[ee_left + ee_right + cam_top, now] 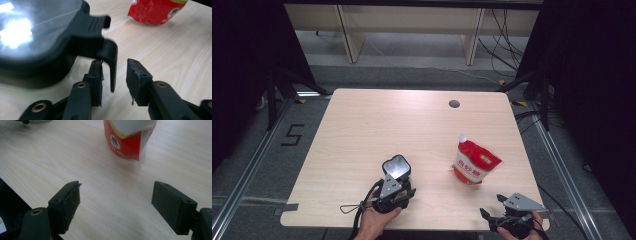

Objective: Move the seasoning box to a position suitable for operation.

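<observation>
A black box with a clear, shiny lid (396, 166) (32, 37) lies on the pale wooden table (387, 120), left of centre near the front. My left gripper (400, 180) (115, 67) is right behind it, open, with the box's black hanging latch tab (111, 57) between its jaws. The tab sits close to the left pad, and a gap separates it from the right pad. A red and white spouted pouch (474, 162) (155, 11) (127, 137) stands to the right. My right gripper (492, 206) (117, 186) rests at the front right edge, open wide, with only bare table between its jaws.
A round cable hole (454, 104) is in the table's far right part. Beyond the table stand wooden furniture legs (347, 35) and loose cables on the floor. A "5" marking (292, 135) is on the floor to the left.
</observation>
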`<state>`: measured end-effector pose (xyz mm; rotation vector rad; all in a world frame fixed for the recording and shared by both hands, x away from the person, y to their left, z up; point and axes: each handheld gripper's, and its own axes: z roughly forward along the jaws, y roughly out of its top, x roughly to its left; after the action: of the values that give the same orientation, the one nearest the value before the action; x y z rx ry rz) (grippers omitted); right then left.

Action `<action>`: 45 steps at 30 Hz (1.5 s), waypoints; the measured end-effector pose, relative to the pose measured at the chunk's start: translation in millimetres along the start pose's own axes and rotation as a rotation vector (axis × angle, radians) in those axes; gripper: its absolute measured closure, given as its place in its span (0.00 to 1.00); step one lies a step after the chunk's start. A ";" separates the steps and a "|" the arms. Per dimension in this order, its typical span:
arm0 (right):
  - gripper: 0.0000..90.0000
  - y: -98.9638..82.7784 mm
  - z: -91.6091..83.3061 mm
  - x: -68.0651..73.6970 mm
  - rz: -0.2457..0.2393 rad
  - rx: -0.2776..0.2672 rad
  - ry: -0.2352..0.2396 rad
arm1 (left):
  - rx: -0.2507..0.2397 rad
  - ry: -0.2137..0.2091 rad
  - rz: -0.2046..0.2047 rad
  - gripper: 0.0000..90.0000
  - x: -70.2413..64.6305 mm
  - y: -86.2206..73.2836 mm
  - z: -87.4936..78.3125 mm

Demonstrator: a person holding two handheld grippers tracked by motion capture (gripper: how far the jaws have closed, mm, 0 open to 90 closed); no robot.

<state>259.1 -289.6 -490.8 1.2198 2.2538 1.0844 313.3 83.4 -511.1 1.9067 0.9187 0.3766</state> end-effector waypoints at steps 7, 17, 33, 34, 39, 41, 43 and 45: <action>0.26 0.1 1.2 -1.2 -0.029 -0.009 -0.003 | -0.002 -0.014 0.021 0.88 4.3 2.7 6.0; 0.26 -0.3 2.0 -1.1 -0.031 -0.011 -0.004 | 0.015 -0.059 0.008 0.91 10.5 1.9 -2.1; 0.26 -1.2 3.8 -1.5 -0.026 -0.004 0.010 | 0.066 -0.023 0.017 0.83 38.9 -16.0 -50.6; 0.26 -1.2 4.3 -1.7 -0.026 -0.005 0.017 | 0.066 -0.020 0.016 0.83 42.6 -18.1 -55.9; 0.26 -1.5 5.3 -1.4 -0.021 0.005 0.029 | 0.056 0.009 -0.007 0.81 51.0 -22.1 -70.1; 0.26 -1.2 5.3 -0.4 -0.021 0.008 0.033 | 0.059 0.027 0.001 0.81 54.1 -23.4 -74.5; 0.26 -1.2 5.4 -0.3 -0.024 0.009 0.035 | 0.050 0.030 -0.021 0.80 54.5 -24.7 -75.3; 0.26 -1.0 4.6 0.2 -0.025 0.019 0.028 | 0.048 0.043 -0.026 0.80 56.8 -25.8 -77.9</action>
<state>261.3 -287.7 -494.5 1.1882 2.2992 1.0803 293.4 180.7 -501.0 1.9348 0.9879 0.3839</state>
